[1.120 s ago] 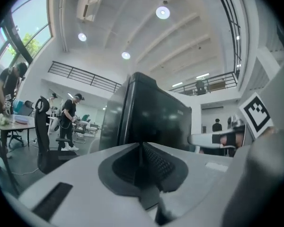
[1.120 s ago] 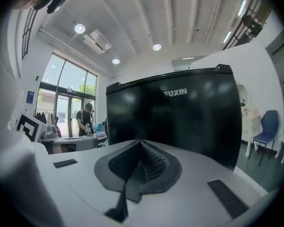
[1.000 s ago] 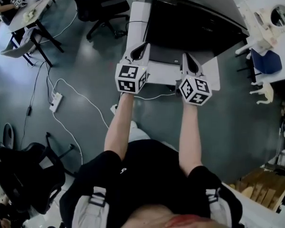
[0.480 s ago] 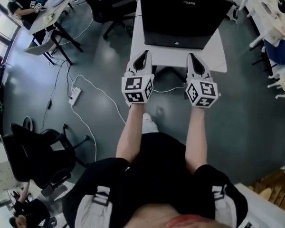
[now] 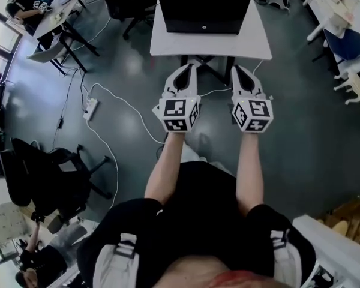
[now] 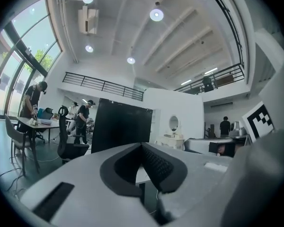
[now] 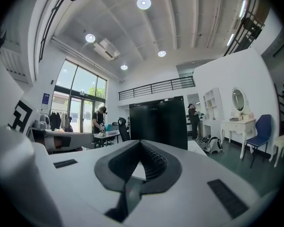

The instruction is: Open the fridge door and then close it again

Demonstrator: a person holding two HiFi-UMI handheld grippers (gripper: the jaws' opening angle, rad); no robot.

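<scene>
The fridge [image 5: 204,5] is a black box with its door closed, standing on a small white table [image 5: 168,44] at the top of the head view. My left gripper [image 5: 188,69] and right gripper [image 5: 237,71] are held side by side over the floor, short of the table's near edge and apart from the fridge. Both point level toward it. In the left gripper view the fridge [image 6: 120,126] stands beyond my left gripper [image 6: 142,145], whose jaws are shut and empty. In the right gripper view the fridge [image 7: 161,122] rises beyond my right gripper [image 7: 140,143], also shut with nothing between the pads.
A power strip [image 5: 90,107] and white cables lie on the floor to the left. Black office chairs [image 5: 54,179] stand at the left and beside the table. People work at a desk [image 5: 54,8] at the far left. A blue chair [image 5: 348,44] and white furniture stand at the right.
Both grippers have drawn back from the fridge together, from over the table's front edge to over the floor. The fridge and table now sit farther up the head view.
</scene>
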